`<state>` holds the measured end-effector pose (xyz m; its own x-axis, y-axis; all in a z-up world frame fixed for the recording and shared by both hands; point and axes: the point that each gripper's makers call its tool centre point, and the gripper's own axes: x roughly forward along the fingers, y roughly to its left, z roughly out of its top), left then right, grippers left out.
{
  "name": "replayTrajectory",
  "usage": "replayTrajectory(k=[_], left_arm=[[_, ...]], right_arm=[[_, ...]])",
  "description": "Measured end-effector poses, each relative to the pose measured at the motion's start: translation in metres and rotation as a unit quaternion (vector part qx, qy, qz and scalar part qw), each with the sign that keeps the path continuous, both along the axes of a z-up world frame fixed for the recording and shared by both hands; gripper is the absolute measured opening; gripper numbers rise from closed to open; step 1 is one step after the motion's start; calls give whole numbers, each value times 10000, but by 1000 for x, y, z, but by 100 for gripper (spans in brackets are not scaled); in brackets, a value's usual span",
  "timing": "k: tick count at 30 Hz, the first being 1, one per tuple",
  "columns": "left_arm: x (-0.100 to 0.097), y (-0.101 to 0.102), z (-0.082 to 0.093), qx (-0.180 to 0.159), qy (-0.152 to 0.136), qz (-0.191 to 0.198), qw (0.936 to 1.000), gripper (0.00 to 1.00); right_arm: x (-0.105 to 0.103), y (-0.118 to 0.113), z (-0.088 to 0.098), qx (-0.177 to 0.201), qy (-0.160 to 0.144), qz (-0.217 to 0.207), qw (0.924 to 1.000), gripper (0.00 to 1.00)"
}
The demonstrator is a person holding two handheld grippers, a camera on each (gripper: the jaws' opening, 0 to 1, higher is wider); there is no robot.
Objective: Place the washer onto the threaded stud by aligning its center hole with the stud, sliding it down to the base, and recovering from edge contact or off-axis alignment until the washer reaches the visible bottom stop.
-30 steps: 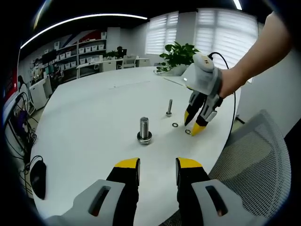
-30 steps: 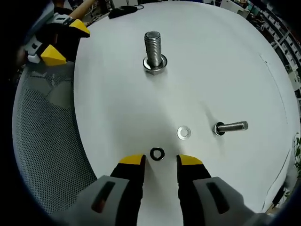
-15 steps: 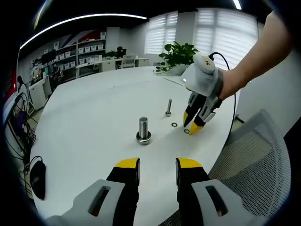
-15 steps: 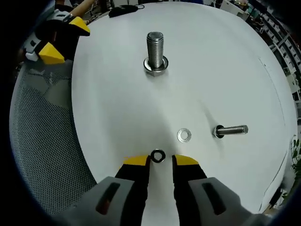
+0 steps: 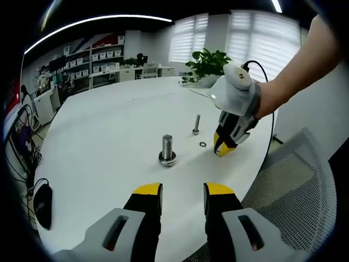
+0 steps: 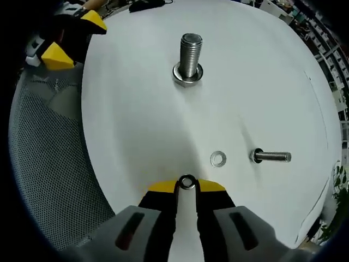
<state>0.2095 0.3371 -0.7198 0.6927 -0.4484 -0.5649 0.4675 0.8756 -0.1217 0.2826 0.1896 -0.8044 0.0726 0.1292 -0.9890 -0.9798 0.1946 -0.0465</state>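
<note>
A thick threaded stud (image 6: 190, 59) (image 5: 167, 149) stands upright on the white table (image 6: 136, 114), a washer around its base. My right gripper (image 6: 186, 185) (image 5: 222, 147) is shut on a dark washer (image 6: 187, 182), gripped between the yellow fingertips low at the table surface, well short of the stud. A second, lighter washer (image 6: 218, 159) (image 5: 203, 144) lies flat beside a thin bolt (image 6: 270, 157) (image 5: 196, 124). My left gripper (image 5: 182, 192) (image 6: 68, 41) hovers open over the near table edge with nothing between its fingers.
A grey mesh chair (image 6: 49, 164) (image 5: 297, 191) stands against the table edge beside both grippers. A black mouse (image 5: 43, 204) lies at the table's left side. A potted plant (image 5: 205, 64) stands at the far end. Shelves and desks line the room behind.
My right gripper's fingers have come together on the dark washer, which lay loose just ahead of them. The left gripper has stayed where it was.
</note>
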Motion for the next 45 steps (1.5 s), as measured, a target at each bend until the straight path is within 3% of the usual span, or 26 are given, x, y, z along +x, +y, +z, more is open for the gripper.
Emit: replayTrajectory(k=[5, 13, 30, 45], left_arm=[[-1, -1, -1, 22, 12, -38, 10000, 28], [-1, 0, 0, -13, 16, -23, 10000, 28], [-2, -1, -1, 3, 44, -83, 10000, 28], [-2, -3, -1, 28, 20, -140, 9999, 29]], right_arm=[[-1, -1, 1, -33, -44, -242, 9997, 15], [1, -1, 3, 238, 40, -510, 9984, 13], [3, -7, 7, 247, 79, -402, 9989, 13], [38, -10, 35, 386, -87, -492, 9980, 13]])
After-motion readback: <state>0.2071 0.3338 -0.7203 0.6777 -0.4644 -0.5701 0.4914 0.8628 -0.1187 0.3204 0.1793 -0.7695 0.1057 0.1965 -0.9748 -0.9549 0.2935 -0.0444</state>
